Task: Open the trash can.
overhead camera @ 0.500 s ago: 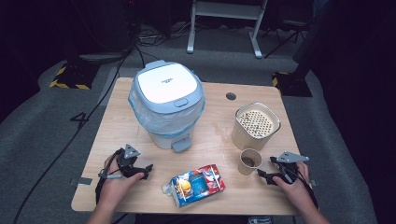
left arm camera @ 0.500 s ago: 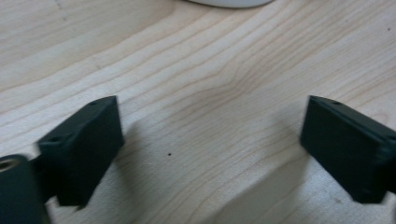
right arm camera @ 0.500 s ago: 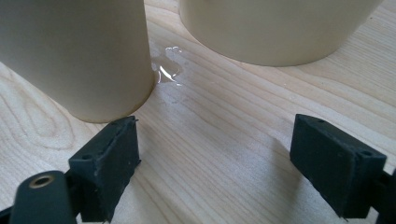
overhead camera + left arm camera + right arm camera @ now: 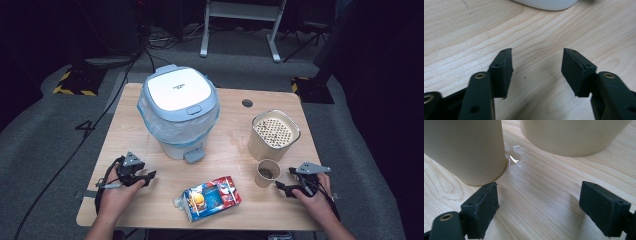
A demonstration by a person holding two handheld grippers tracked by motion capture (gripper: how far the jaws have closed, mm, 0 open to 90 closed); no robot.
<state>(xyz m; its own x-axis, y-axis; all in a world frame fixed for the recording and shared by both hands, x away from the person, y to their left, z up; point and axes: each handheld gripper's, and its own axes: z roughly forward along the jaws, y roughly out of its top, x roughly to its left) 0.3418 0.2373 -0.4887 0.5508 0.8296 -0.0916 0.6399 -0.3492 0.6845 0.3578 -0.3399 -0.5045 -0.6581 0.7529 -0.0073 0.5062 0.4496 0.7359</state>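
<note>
My left gripper (image 4: pixel 148 179) rests low over the wooden table (image 4: pixel 235 210) at the front left, held in a hand. Its jaws are open with bare wood between them (image 4: pixel 537 51). At the front right my right gripper (image 4: pixel 284 178) is open too, pointing at a small paper cup (image 4: pixel 267 172). In the right gripper view the cup (image 4: pixel 464 150) stands just beyond the left jaw, apart from it, and nothing lies between the jaws (image 4: pixel 539 185). Behind the cup is a tan container (image 4: pixel 274 135) holding small round grains.
A pedal bin (image 4: pixel 180 112) with a white lid and a plastic liner stands mid-table; its base (image 4: pixel 549 3) is ahead of the left jaws. A colourful snack packet (image 4: pixel 210 198) lies at the front centre. A small wet patch (image 4: pixel 514 156) sits between cup and container (image 4: pixel 574 135).
</note>
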